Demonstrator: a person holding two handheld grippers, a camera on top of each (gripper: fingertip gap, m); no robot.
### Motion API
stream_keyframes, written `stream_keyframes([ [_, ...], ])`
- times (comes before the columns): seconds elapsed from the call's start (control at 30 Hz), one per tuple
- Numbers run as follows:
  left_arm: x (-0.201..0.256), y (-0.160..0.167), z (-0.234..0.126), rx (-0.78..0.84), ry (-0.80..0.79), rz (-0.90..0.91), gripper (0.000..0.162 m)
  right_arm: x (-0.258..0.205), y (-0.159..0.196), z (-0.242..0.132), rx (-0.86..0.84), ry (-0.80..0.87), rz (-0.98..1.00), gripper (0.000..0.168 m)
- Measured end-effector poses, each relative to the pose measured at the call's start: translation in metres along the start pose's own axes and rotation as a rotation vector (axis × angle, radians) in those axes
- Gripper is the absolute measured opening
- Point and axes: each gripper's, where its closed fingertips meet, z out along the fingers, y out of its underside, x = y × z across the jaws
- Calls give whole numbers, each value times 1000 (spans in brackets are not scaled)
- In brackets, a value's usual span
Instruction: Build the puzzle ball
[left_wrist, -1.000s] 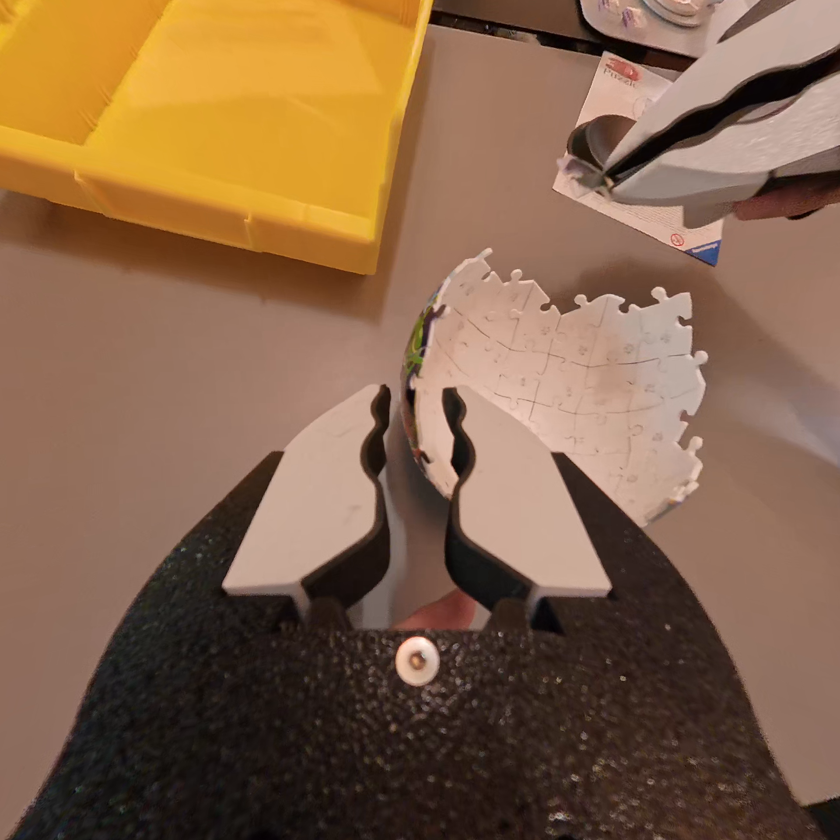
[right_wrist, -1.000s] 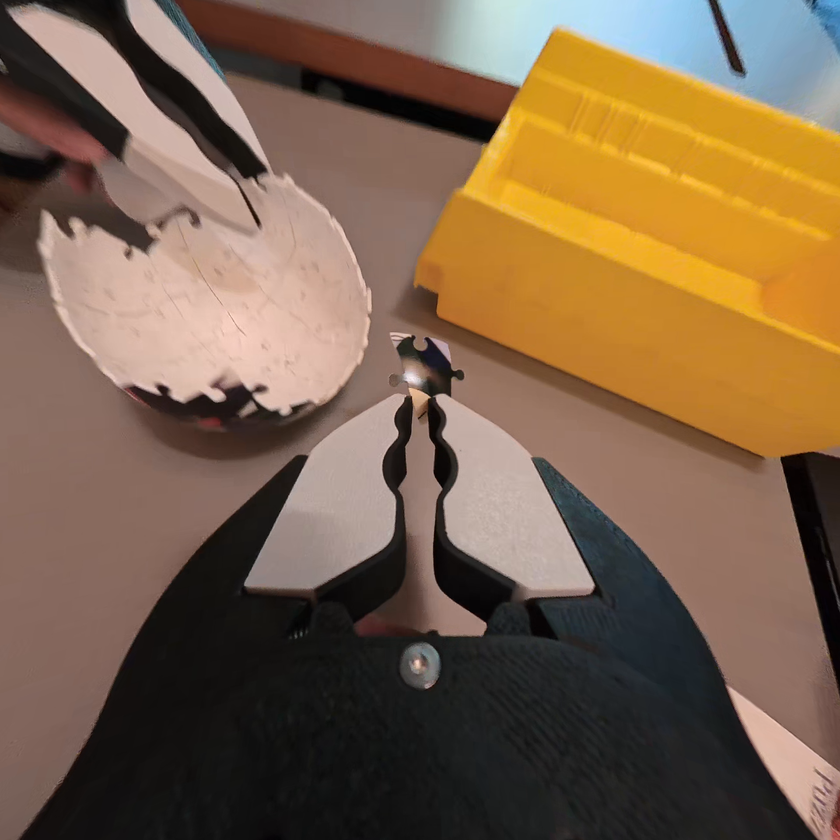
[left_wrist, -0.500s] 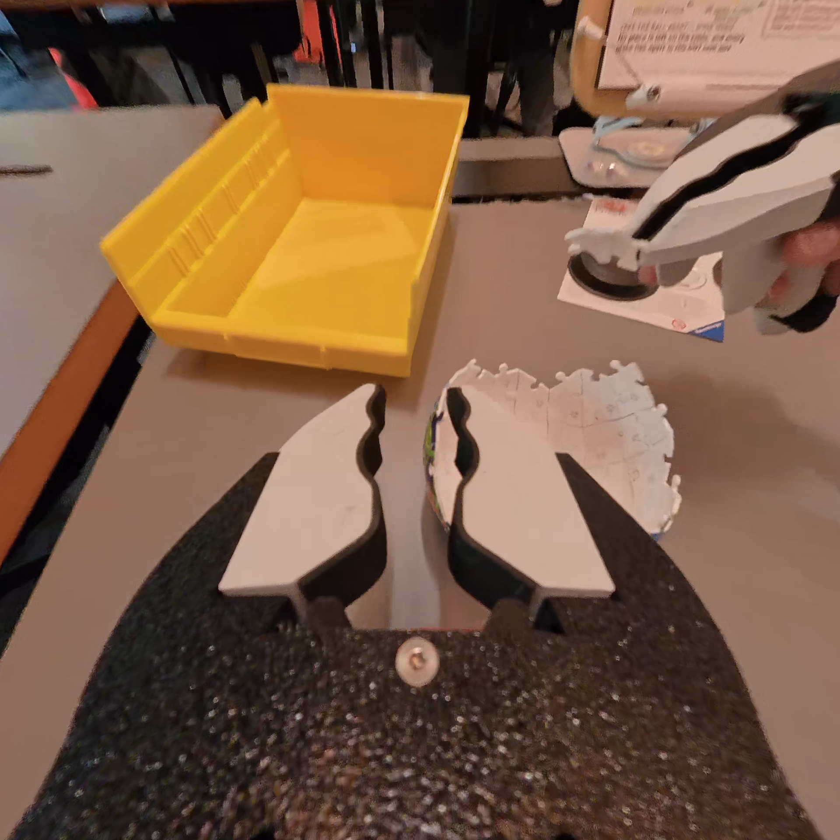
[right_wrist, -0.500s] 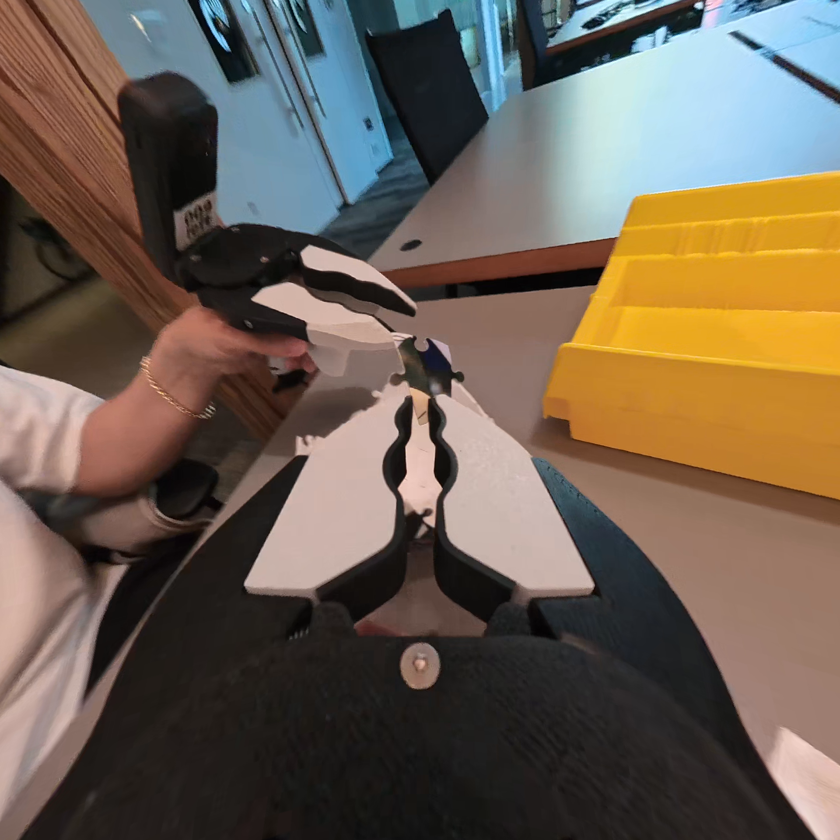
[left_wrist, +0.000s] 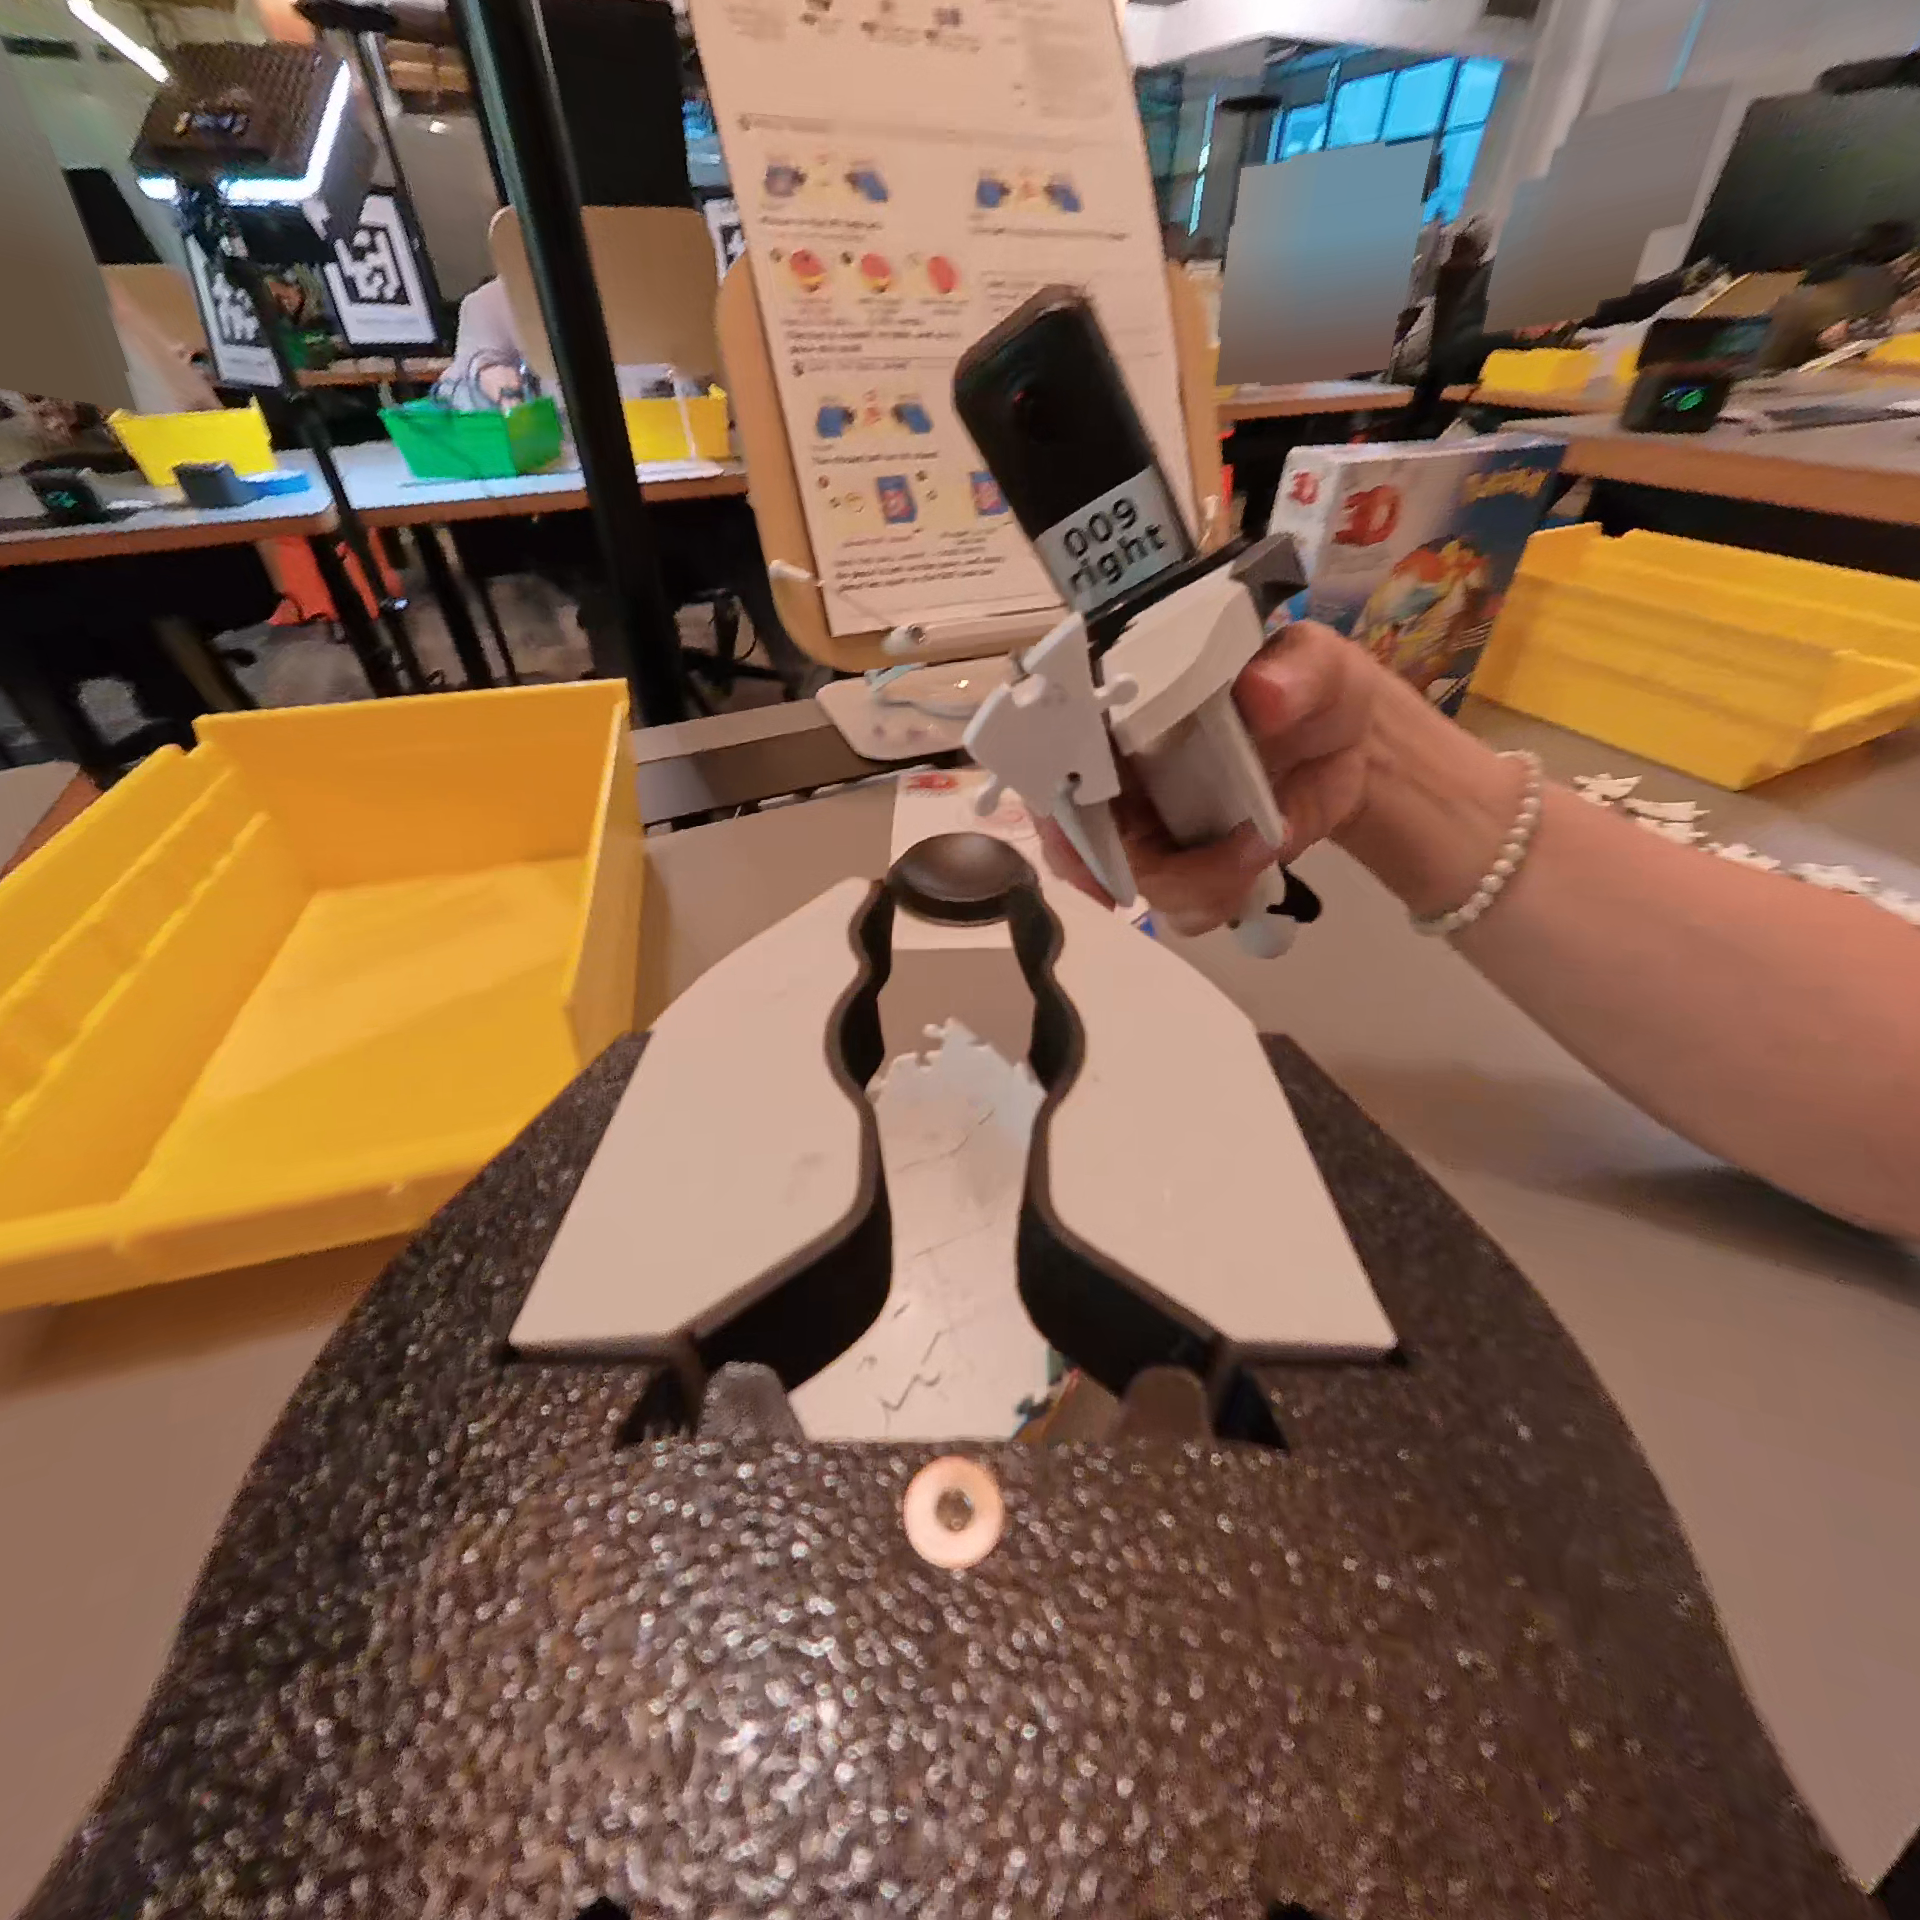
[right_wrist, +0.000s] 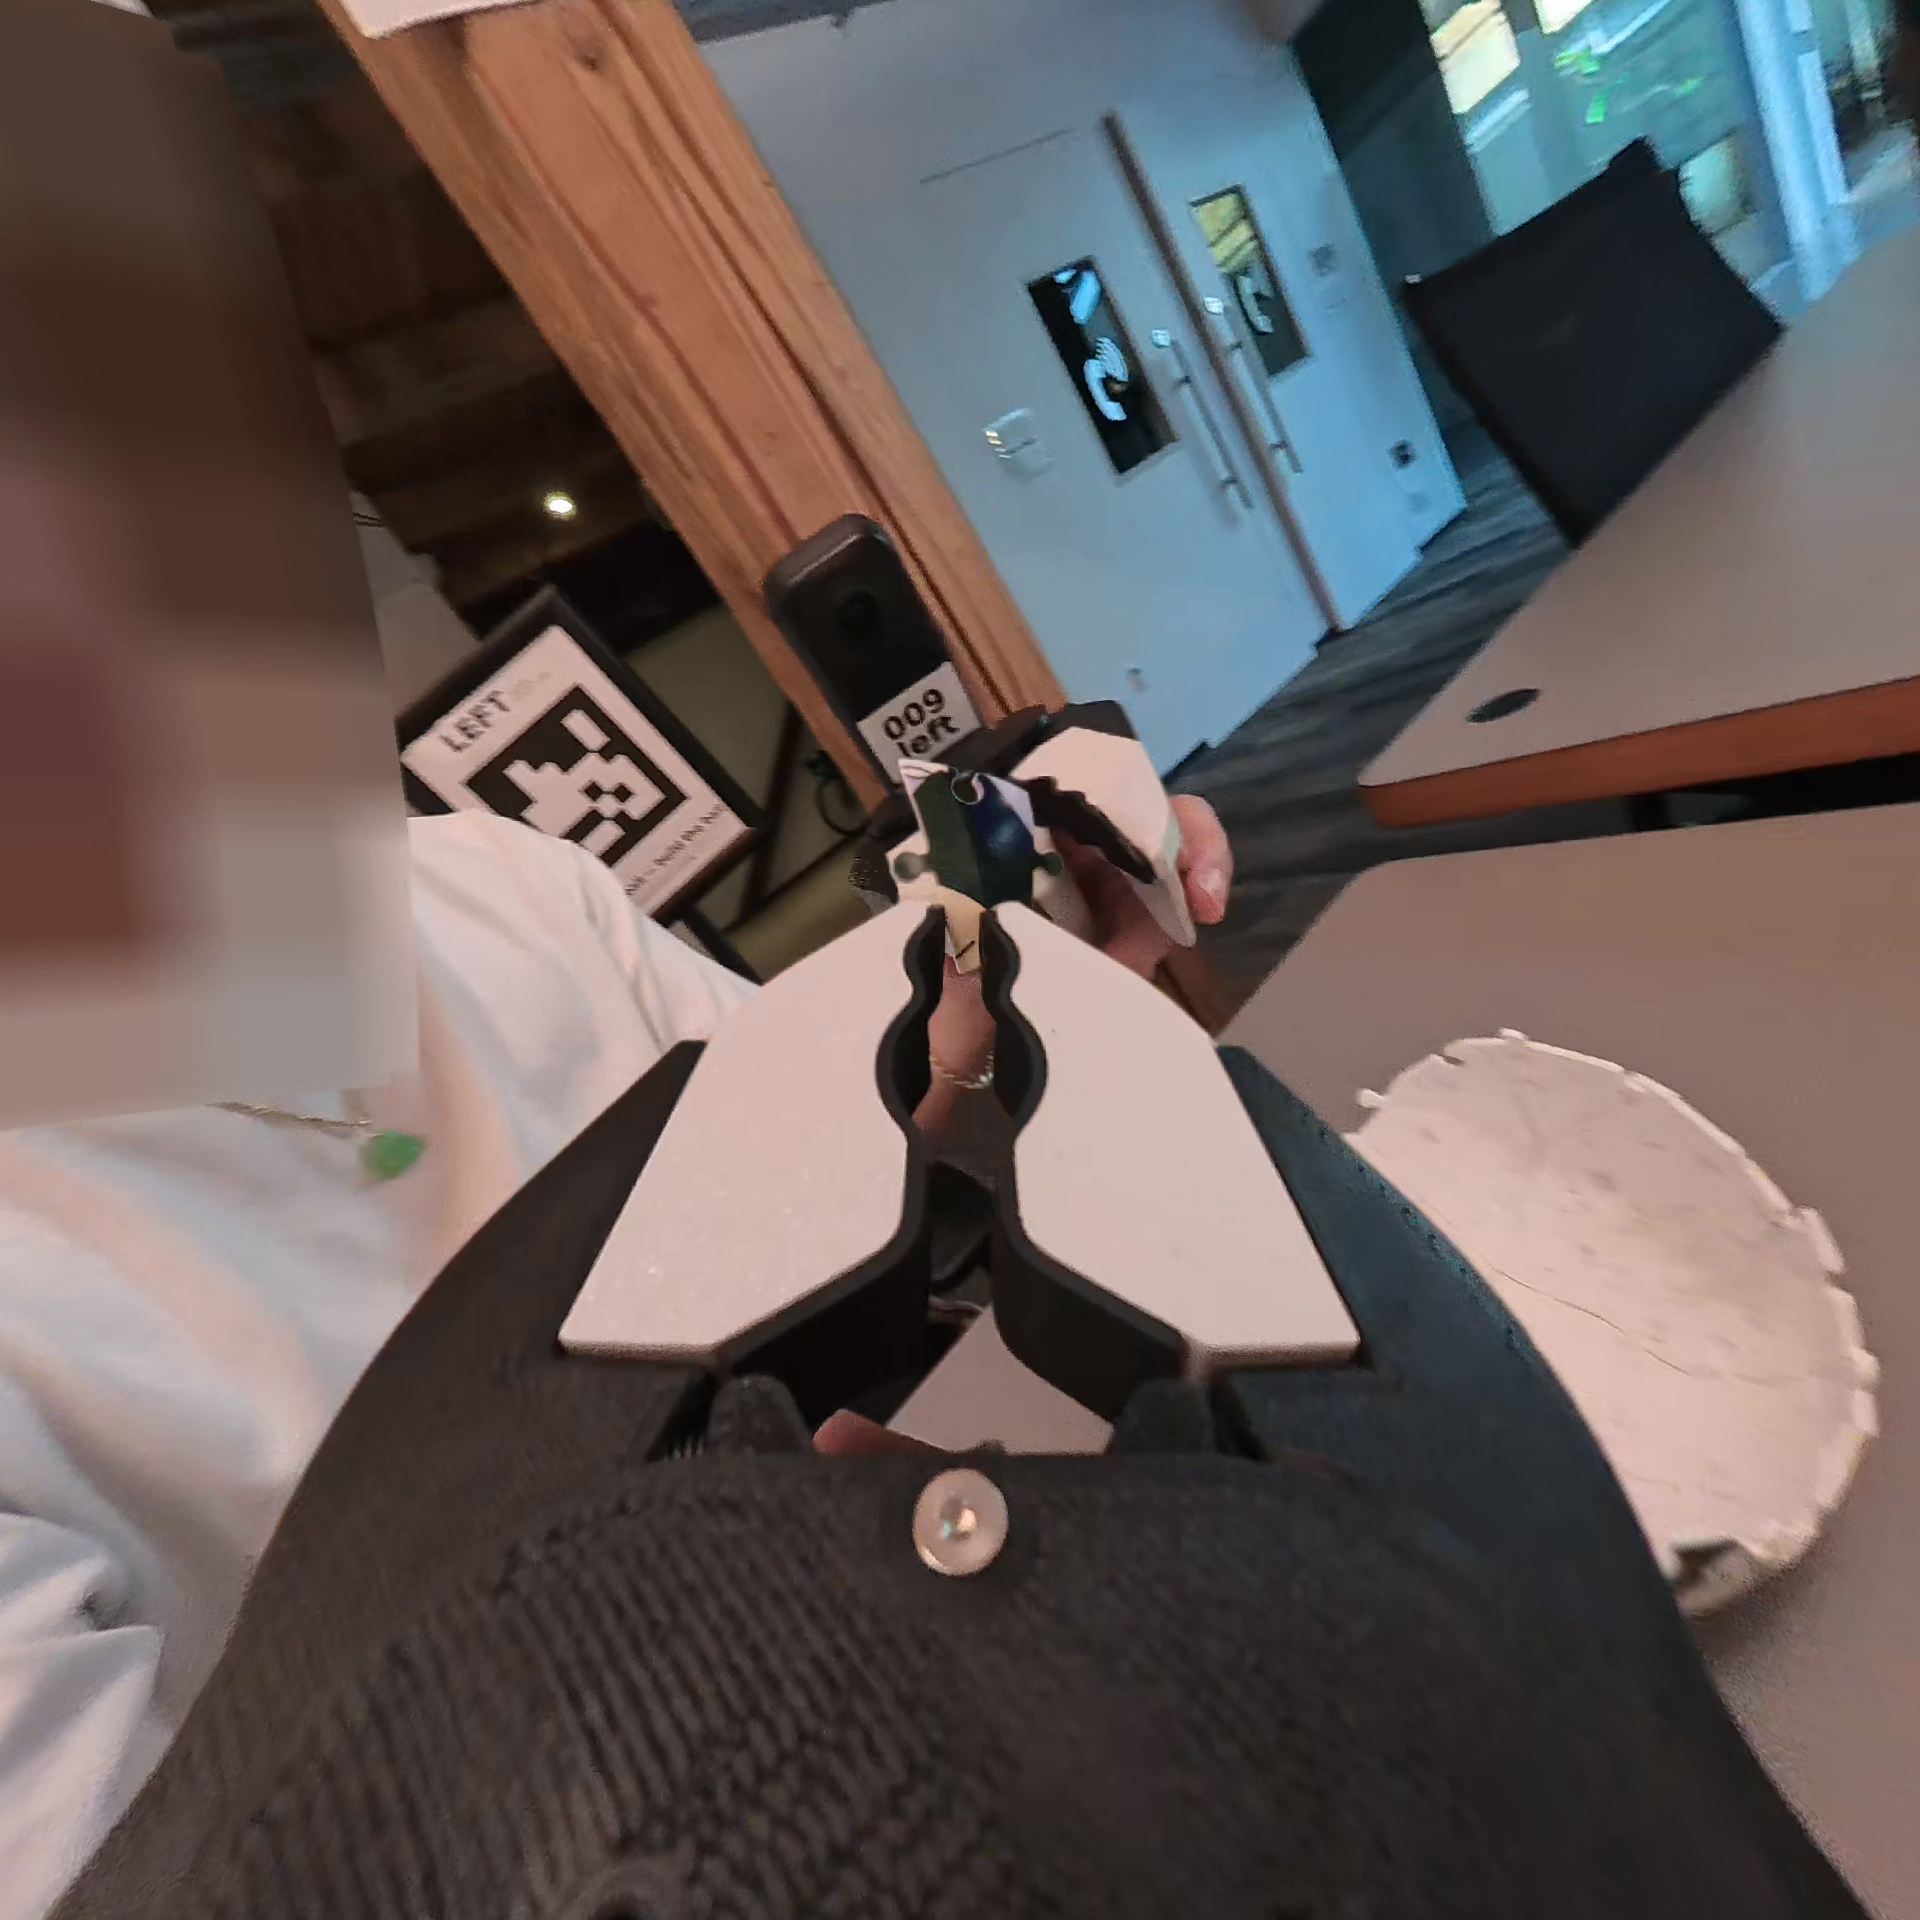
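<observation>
The half-built puzzle ball (left_wrist: 951, 1153), a white-lined bowl of joined pieces, lies on the grey table and shows through the gap of my left gripper (left_wrist: 961, 904), which is open, empty and held above it. In the right wrist view the bowl (right_wrist: 1610, 1299) lies at the right. My right gripper (right_wrist: 961, 935) is shut on a dark blue-and-green puzzle piece (right_wrist: 977, 842), held up in the air. In the left wrist view that piece (left_wrist: 1039, 727) shows its white back in the right gripper (left_wrist: 1081, 748). The left gripper (right_wrist: 1091, 821) sits just behind the piece.
An empty yellow bin (left_wrist: 312, 987) stands at the left. A black round stand (left_wrist: 961, 883) rests on a leaflet ahead. Behind are an instruction board (left_wrist: 935, 312), the puzzle box (left_wrist: 1434, 582), another yellow bin (left_wrist: 1683, 665) and loose white pieces (left_wrist: 1662, 810). The grippers are tip to tip, or close to it.
My left gripper let go of the bowl's rim, opened wider and rose, tilting up. My right gripper lifted its piece and turned to face the left gripper.
</observation>
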Motion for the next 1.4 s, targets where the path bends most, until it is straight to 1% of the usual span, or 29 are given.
stream_keyframes([
  [0.07,7,-5,-1,33,41,-8,23,-4,0,4,10,-49,20,6],
  [0.2,13,-15,-3,95,79,-19,23,-3,6,10,-1,-78,56,6],
  [0.23,13,-15,-4,98,81,-23,18,-3,7,11,-8,-80,54,6],
  [0.27,11,-15,-4,97,78,-26,8,-4,8,12,-14,-87,49,6],
  [0.37,8,-14,-7,88,85,-38,3,3,4,9,5,-27,26,3],
  [0.43,4,-14,-7,95,68,-65,1,15,-1,3,25,77,-17,1],
  [0.47,1,-12,-6,81,62,-86,1,19,-3,0,29,113,-60,3],
  [0.5,-1,-7,-5,52,61,-106,1,25,-9,-3,40,178,-133,8],
  [0.53,-3,-3,-4,28,57,-123,1,32,-17,-6,63,270,-228,21],
  [0.57,-7,-1,-3,19,44,-134,2,34,-22,-8,63,347,-342,38],
  [0.63,-14,0,-5,17,13,-147,2,35,-18,-9,-31,460,-572,57],
  [0.7,-20,-3,-9,35,-14,-150,2,39,-8,-5,-187,526,-679,74],
  [0.73,-24,-4,-10,53,-35,-155,2,42,-7,-3,-227,550,-726,74],
  [0.77,-28,-6,-12,68,-52,-164,1,44,-8,1,-247,557,-760,70],
  [0.87,-34,-5,-13,94,-71,-175,1,50,-5,11,-309,492,-728,56],
  [0.93,-37,-1,-13,81,-81,-162,1,56,-6,14,-329,458,-699,54],
  [1.03,-38,5,-9,67,-78,-140,2,64,-6,16,-378,422,-677,46],
  [1.17,-35,15,-1,39,-56,-128,2,74,6,18,-486,378,-687,24],
  [1.2,-36,19,1,26,-64,-123,2,76,9,18,-505,366,-689,22],
  [1.27,-38,26,3,7,-67,-117,2,77,18,18,-545,312,-697,7],
  [1.33,-39,31,5,-11,-61,-134,3,80,22,16,-581,293,-689,3],
  [1.4,-41,35,7,-14,-67,-160,4,83,23,13,-592,294,-656,3],
])
